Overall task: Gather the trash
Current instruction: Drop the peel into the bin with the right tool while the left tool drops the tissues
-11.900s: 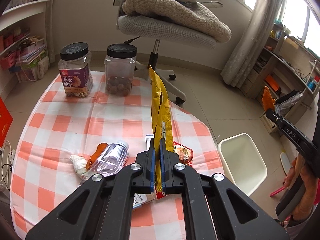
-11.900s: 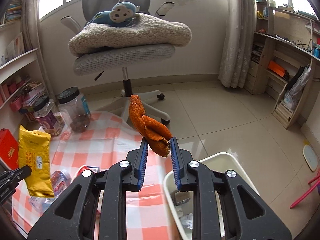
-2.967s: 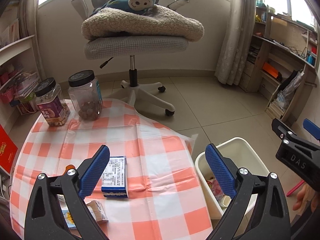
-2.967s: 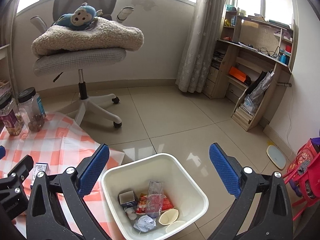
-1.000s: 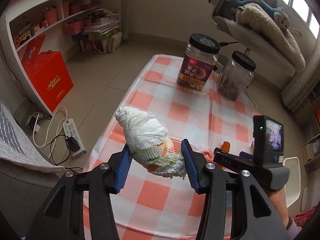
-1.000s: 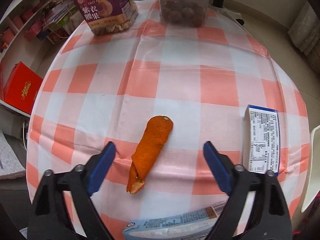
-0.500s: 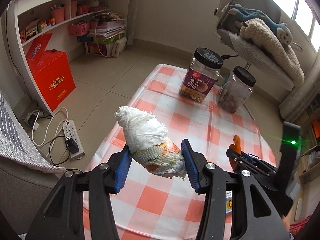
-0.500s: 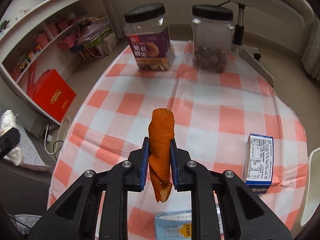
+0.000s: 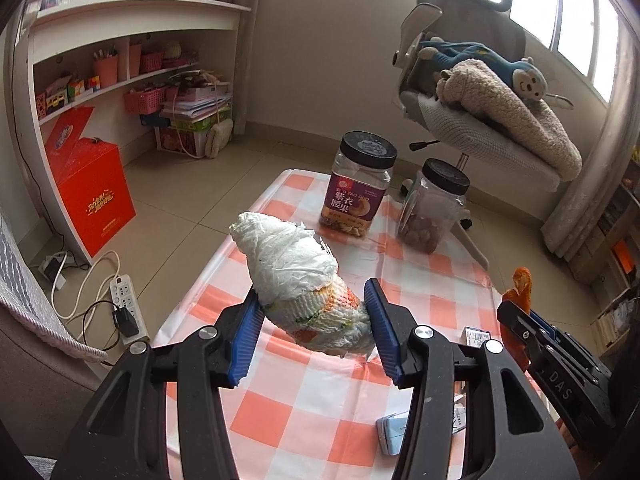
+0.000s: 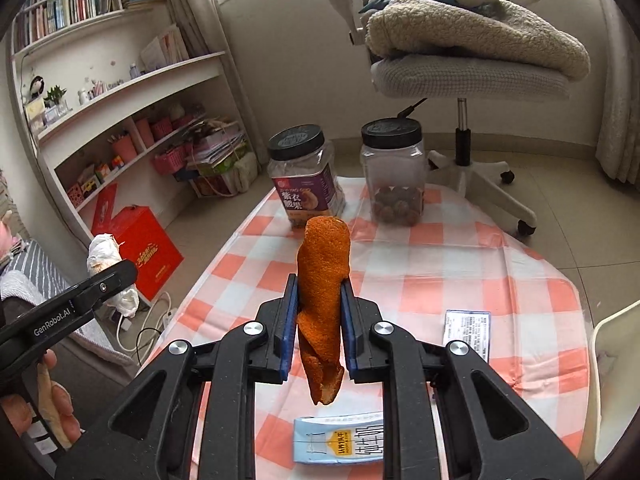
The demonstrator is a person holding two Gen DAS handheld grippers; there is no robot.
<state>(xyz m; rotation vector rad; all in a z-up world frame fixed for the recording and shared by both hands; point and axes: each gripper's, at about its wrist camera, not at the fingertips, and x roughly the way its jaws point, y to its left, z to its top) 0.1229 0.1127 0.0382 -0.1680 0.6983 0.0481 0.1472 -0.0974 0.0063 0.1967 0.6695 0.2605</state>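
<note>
My left gripper [image 9: 314, 334] is shut on a crumpled white tissue wad [image 9: 296, 276] with orange stains, held above the near left part of the checkered table [image 9: 420, 280]. It also shows in the right wrist view [image 10: 106, 264]. My right gripper [image 10: 319, 320] is shut on a curled orange peel [image 10: 324, 280], held upright above the table; the peel also shows in the left wrist view [image 9: 520, 286]. A white and blue box [image 10: 466, 334] and a flattened light blue carton [image 10: 338, 442] lie on the cloth. The white bin's rim [image 10: 600, 344] shows at the right edge.
Two black-lidded jars [image 10: 306, 180] [image 10: 394, 172] stand at the table's far end. An office chair [image 10: 468, 68] with a blanket and toy monkey stands behind. Shelves [image 9: 120, 80], a red box [image 9: 92, 200] and a power strip [image 9: 124, 296] are on the left.
Both grippers have lifted higher and tilted up with their loads, the left still holding the tissue wad and the right the peel.
</note>
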